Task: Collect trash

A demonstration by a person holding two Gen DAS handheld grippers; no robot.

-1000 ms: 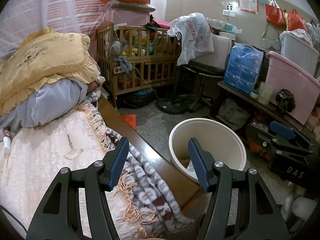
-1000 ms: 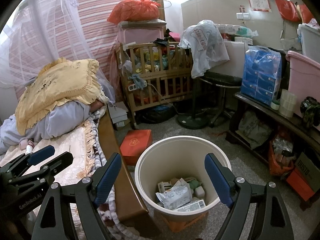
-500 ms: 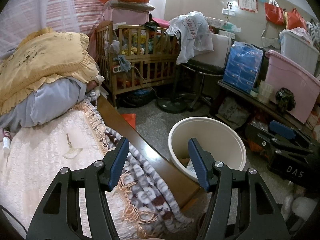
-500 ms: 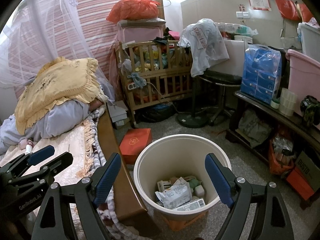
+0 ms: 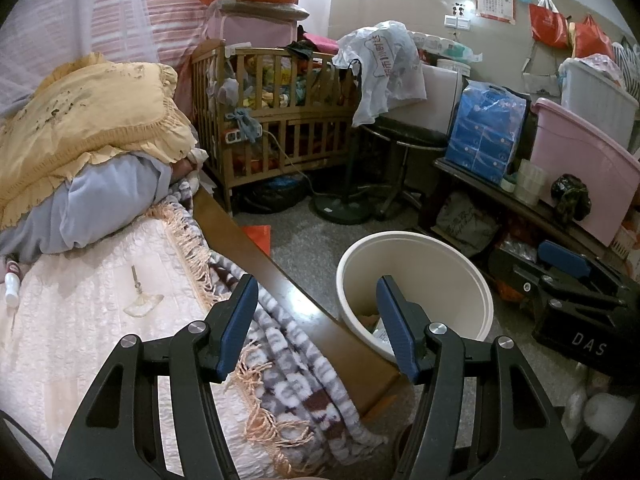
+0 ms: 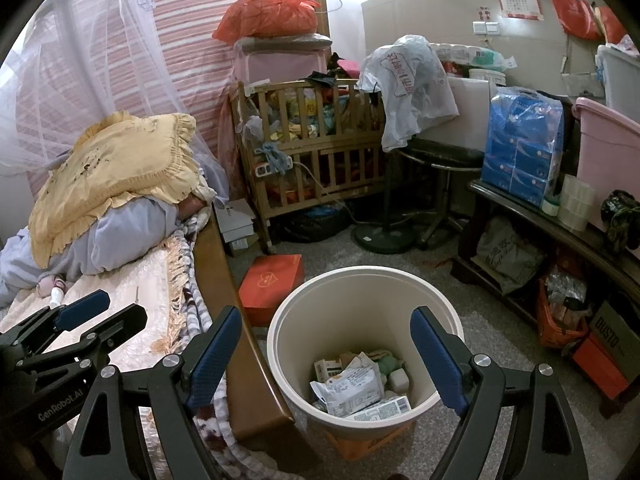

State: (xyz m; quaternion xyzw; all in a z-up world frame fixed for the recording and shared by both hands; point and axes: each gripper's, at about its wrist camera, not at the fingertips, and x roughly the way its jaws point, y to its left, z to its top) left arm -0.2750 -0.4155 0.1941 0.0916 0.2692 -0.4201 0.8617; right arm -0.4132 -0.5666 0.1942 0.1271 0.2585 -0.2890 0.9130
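Cream bin (image 6: 362,280) sits at my right gripper (image 6: 326,354)'s twelve o'clock beside the bed (image 5: 100,320), wrappers (image 6: 352,386) already inside. Both jaws spread, empty; my left gripper (image 5: 318,322) hangs over the bed edge, likely for scraps at ten o'clock.

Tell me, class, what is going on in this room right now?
A person holds two grippers beside a bed, collecting trash. The left gripper and the right gripper are both open and empty, hovering near a cream bin on the floor by the bed frame. The bin already holds wrappers and small cartons. Nothing is being carried at this moment.
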